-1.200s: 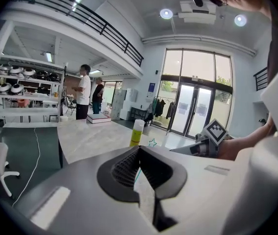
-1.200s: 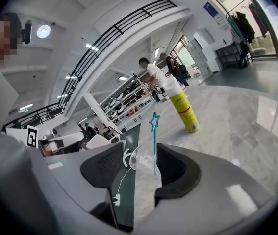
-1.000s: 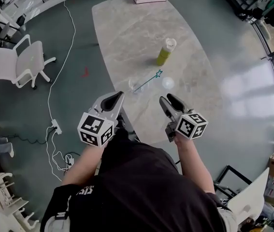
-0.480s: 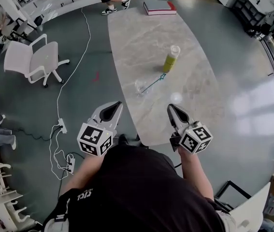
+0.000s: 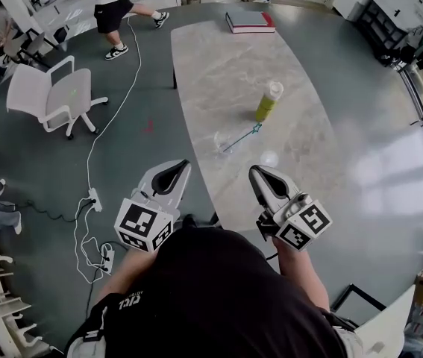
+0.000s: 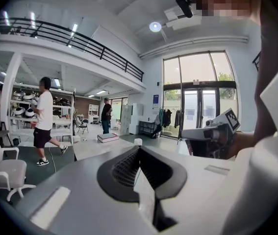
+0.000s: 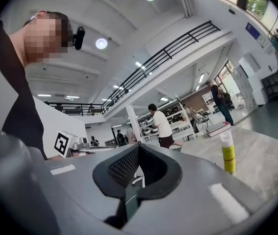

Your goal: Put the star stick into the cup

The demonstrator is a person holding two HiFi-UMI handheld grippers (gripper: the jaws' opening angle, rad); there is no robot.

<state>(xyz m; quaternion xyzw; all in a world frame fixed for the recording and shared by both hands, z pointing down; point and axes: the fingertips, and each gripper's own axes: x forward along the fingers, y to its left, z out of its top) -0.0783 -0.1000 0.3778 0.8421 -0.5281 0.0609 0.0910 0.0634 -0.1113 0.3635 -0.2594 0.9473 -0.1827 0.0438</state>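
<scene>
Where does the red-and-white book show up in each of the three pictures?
Head view: the book lies at the top, on the far end of the table.
Left gripper view: left of centre, in the middle distance.
Right gripper view: far right, up behind the yellow bottle, at.
Shared landmark: the person in a white shirt and dark shorts.

Grey-green floor (image 5: 32, 162), marble table (image 5: 218, 73), white chair (image 5: 66, 92), black mezzanine railing (image 6: 80, 40)
</scene>
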